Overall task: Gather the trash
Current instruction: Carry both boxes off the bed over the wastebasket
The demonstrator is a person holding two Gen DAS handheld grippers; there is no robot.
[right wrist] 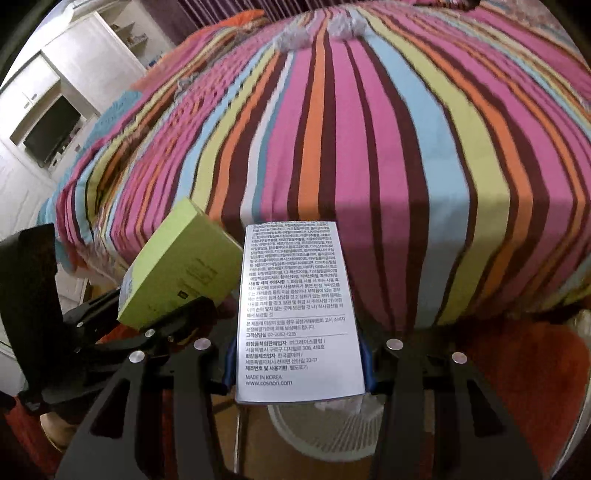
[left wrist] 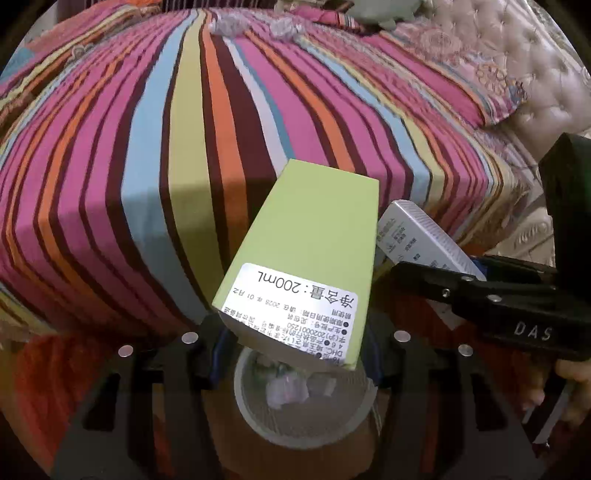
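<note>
My left gripper (left wrist: pixel 295 347) is shut on a tall light-green carton (left wrist: pixel 306 251) with a white "200mL" label, held above a white mesh wastebasket (left wrist: pixel 303 410) with crumpled trash inside. My right gripper (right wrist: pixel 299 354) is shut on a white box with Korean print (right wrist: pixel 299 306), also over the wastebasket (right wrist: pixel 332 432). Each view shows the other gripper beside it: the right one with the white box (left wrist: pixel 417 236), the left one with the green carton (right wrist: pixel 181 266). Two crumpled clear wrappers (left wrist: pixel 229 26) lie far back on the bed; they also show in the right wrist view (right wrist: pixel 343 22).
A bed with a striped multicolour cover (left wrist: pixel 147 166) fills both views, its near edge just beyond the basket. A tufted beige headboard (left wrist: pixel 517 66) is at the right. An orange-red rug (right wrist: pixel 524 369) lies under the basket. White cabinets with a TV (right wrist: pixel 51 133) stand at the left.
</note>
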